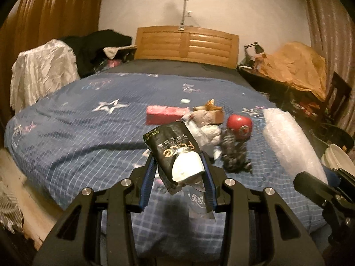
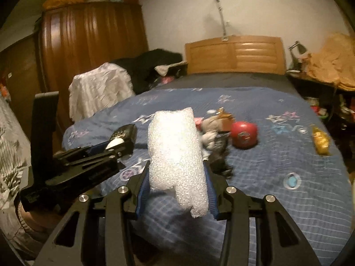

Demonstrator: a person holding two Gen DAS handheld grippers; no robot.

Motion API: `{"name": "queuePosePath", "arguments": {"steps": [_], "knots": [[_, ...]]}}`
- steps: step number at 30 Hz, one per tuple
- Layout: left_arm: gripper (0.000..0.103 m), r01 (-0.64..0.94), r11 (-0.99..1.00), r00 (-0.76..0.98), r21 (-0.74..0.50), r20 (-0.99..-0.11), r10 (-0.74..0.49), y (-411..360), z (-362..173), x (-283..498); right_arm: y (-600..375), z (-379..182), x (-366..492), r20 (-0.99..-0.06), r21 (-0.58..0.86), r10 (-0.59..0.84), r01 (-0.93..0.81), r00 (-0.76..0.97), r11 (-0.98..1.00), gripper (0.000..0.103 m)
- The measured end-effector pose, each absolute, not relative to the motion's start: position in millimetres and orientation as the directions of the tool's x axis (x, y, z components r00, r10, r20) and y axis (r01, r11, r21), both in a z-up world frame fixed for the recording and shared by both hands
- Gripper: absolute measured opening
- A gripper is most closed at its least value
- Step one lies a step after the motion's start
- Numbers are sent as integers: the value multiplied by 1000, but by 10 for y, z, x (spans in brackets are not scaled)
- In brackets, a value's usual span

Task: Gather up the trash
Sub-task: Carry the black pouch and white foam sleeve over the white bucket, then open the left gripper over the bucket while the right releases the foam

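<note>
- The left wrist view looks forward and slightly down between its own black two-finger left gripper (image 1: 179,166), from the foot of the blue star-patterned quilted bed (image 1: 88,133) toward the slatted light-wood headboard (image 1: 187,45); the clutter on the quilt lies close.
- The right wrist view sits further right (the left gripper (image 2: 121,140) shows at its left), facing the same headboard (image 2: 235,54) over its black two-finger right gripper (image 2: 177,170).
- Both share the bed (image 2: 277,155), the round red tin (image 1: 239,125) (image 2: 244,134) and the crumpled white cloth (image 1: 42,71) (image 2: 99,88).
</note>
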State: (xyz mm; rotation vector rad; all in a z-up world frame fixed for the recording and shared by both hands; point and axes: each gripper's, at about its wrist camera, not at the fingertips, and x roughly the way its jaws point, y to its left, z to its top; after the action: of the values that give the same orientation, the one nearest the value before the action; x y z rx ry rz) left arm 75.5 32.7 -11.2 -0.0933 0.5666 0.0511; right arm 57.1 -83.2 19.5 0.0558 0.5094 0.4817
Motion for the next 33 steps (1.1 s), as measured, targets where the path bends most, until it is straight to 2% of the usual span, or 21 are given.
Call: {"name": "queuePosePath", "arguments": {"steps": [9,15,23,33], "knots": [[39,94,994,865,-48,-490,-105,-499,163,1086,-1819,456,481,-375,168,276,-228,885,959,45],[39,248,968,847,-29,-478,-231,-1356,280,1336,-2779,639,328,-324,167,93,-40,941,985,45],[39,445,895,799,2,-452,-397,-2576,374,1548,-4084,714,71,-323,171,-152,215,934,962,45],[39,626,779,697,32,-470,-541,-3784,310,1647,-5507,652,-137,-359,178,-328,409,874,895,45]]}}
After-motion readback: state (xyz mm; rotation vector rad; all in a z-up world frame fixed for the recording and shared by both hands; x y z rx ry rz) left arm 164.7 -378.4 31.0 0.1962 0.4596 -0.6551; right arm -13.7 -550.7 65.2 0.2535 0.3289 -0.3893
